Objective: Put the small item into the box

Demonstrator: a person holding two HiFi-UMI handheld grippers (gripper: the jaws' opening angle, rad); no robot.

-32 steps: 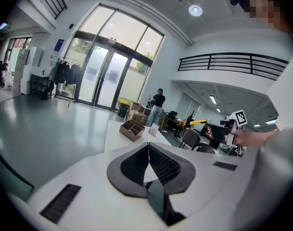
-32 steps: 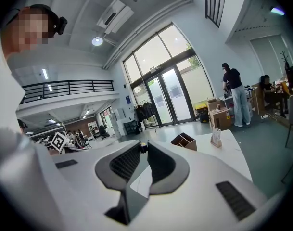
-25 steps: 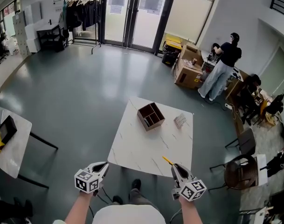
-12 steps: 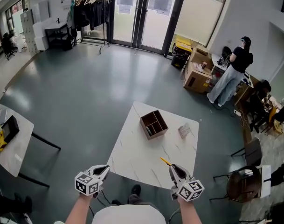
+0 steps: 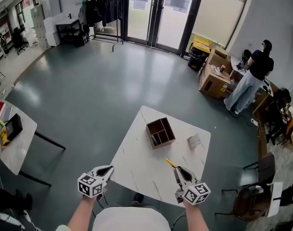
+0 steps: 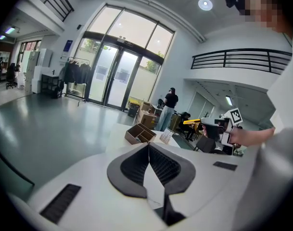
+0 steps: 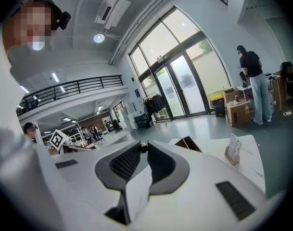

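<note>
My right gripper (image 5: pixel 176 171) grips yellow item (image 5: pixel 171 163): long in head view, a speck in its own view; left gripper (image 5: pixel 108 169) clenched, empty.

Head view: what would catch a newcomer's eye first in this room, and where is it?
The white table stands in the middle of the wide grey floor, with an open brown box with compartments toward its far side. At the table's near edge the right gripper pinches a thin yellow item, while the left gripper is shut on nothing.
</note>
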